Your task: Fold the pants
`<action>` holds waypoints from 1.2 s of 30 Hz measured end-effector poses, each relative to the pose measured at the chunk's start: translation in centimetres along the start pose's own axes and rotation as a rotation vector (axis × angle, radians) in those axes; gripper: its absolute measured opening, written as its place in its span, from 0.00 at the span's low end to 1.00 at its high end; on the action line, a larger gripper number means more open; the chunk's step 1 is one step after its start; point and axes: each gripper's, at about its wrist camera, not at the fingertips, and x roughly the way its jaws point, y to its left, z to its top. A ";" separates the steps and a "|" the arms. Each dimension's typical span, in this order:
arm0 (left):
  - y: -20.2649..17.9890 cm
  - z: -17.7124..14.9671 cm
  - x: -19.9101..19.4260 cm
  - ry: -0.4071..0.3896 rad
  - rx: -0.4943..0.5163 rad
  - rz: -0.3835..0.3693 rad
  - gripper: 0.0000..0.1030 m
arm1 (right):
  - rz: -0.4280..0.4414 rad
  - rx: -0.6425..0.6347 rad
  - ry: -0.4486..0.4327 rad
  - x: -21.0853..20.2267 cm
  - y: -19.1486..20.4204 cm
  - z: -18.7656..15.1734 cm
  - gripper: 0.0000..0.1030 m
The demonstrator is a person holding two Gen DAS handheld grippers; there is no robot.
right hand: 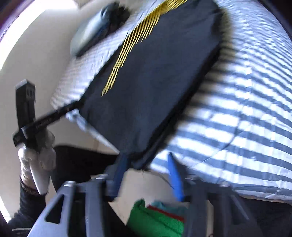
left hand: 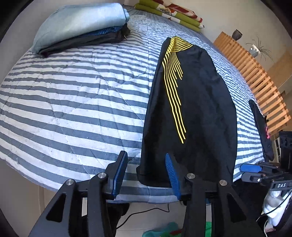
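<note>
Black pants (left hand: 197, 102) with yellow stripes lie lengthwise on the striped quilt (left hand: 73, 102), legs stacked, near hem at the bed's edge. My left gripper (left hand: 146, 165) stands open over the hem's left corner, which lies loose between the blue pads (left hand: 120, 175). In the blurred right wrist view, my right gripper (right hand: 147, 164) is open at the right corner of the pants (right hand: 155, 82); the cloth's tip sits between the fingers without being pinched. The right gripper (left hand: 251, 170) also shows at the left wrist view's right edge. A gloved hand holds the left gripper (right hand: 45, 120).
A stack of folded clothes (left hand: 82, 27) rests at the bed's far left, a folded green and red blanket (left hand: 169, 12) at the far end. A wooden slatted rail (left hand: 255, 78) borders the right side, with a dark garment (left hand: 262, 127) beside it. Green cloth (right hand: 155, 220) lies on the floor.
</note>
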 end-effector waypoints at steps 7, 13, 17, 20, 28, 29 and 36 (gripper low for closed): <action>-1.1 0.0 1.9 0.042 0.065 0.014 0.14 | -0.007 0.004 0.060 2.3 -0.2 0.0 0.44; -0.7 -0.4 1.6 0.040 0.045 -0.025 0.06 | 0.007 -0.039 0.058 3.3 1.3 0.5 0.16; -0.4 -0.5 0.3 0.012 0.007 -0.073 0.06 | 0.004 -0.063 0.041 3.1 1.8 0.1 0.07; -0.7 -0.2 -1.6 -0.022 -0.012 -0.133 0.06 | 0.058 -0.046 0.000 1.0 1.2 0.0 0.06; -3.7 0.5 -7.7 -0.124 0.006 -0.260 0.05 | 0.142 -0.029 -0.111 -6.9 0.0 -0.5 0.06; -4.1 0.4 -8.5 -0.134 0.003 -0.270 0.05 | 0.163 -0.024 -0.114 -7.6 -0.2 -0.8 0.06; -7.0 1.9 -12.6 -0.186 0.028 -0.363 0.05 | 0.246 0.010 -0.178 -12.6 -1.1 -1.3 0.06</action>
